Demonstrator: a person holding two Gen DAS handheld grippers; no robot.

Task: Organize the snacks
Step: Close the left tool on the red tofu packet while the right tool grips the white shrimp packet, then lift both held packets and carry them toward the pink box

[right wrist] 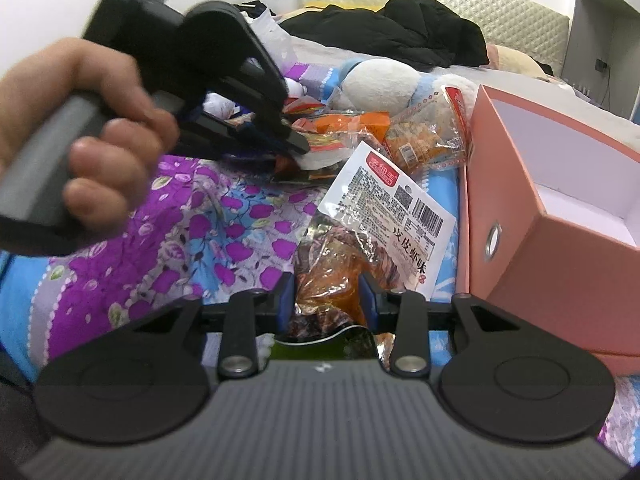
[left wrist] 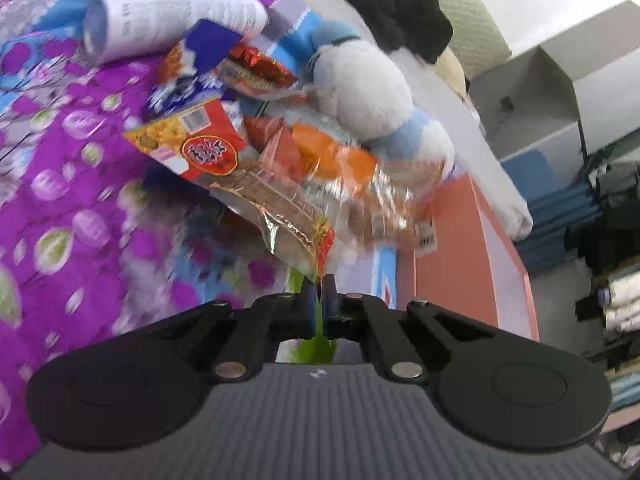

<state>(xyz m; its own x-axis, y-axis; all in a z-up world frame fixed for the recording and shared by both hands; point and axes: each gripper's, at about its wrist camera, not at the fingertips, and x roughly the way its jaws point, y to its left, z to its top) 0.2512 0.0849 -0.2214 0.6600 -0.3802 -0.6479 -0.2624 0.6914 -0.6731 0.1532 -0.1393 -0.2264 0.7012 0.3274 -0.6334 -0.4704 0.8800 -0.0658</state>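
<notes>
My left gripper [left wrist: 320,294] is shut, and its pads pinch the lower corner of a clear snack packet with a red label [left wrist: 208,152], which hangs over the floral bedspread [left wrist: 80,200]. In the right wrist view a hand holds the left gripper [right wrist: 298,145] over the snack pile [right wrist: 360,128]. My right gripper [right wrist: 328,296] is shut on a packet with a white barcode label and reddish contents [right wrist: 384,208], a pad on each side. The open pink box [right wrist: 560,208] stands just to its right.
A white and blue plush toy [left wrist: 360,80] lies behind the snacks, beside an orange packet [left wrist: 336,156], a blue packet [left wrist: 192,72] and a white can [left wrist: 172,24]. Black clothing [right wrist: 400,32] lies by the headboard. The pink box [left wrist: 460,260] sits at the bed's right side.
</notes>
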